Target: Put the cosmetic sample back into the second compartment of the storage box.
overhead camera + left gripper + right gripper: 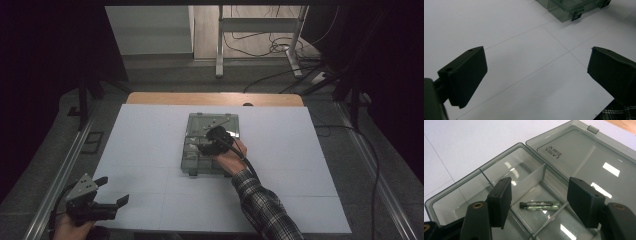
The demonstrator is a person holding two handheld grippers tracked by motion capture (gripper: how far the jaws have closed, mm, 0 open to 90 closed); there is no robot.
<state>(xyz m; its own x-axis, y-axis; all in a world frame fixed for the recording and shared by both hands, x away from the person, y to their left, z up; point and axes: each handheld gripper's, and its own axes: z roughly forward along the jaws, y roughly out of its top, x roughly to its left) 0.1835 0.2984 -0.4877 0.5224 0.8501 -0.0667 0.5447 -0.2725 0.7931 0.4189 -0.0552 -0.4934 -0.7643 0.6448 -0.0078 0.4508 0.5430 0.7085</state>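
— Why is the right gripper (214, 141) standing over the grey box (196, 150) like this?

— I think it aims for the small glass vial (539, 205). In the right gripper view the vial lies flat on the floor of one compartment, just beside the thin divider wall (529, 182), with its dark cap toward 9 o'clock. The jaws stand wide apart, one on each side of it, and they hold nothing yet. So the claw is open enough to go down around the vial

— And the lid (584, 157), why is it thrown back?

— It lies open at the far side, toward 12 o'clock on the table, so the compartments are free from above. Otherwise the jaws could not enter

— What about the left gripper (106, 192)?

— It waits near the table corner at about 7 o'clock, well apart from the box. Its jaws are also wide, and in the left gripper view there is just white table (524, 62) between them. My guess is the hand keeps it there to stay out of the way

— Is something risky here?

— The compartment looks narrow, so one jaw may hit the divider
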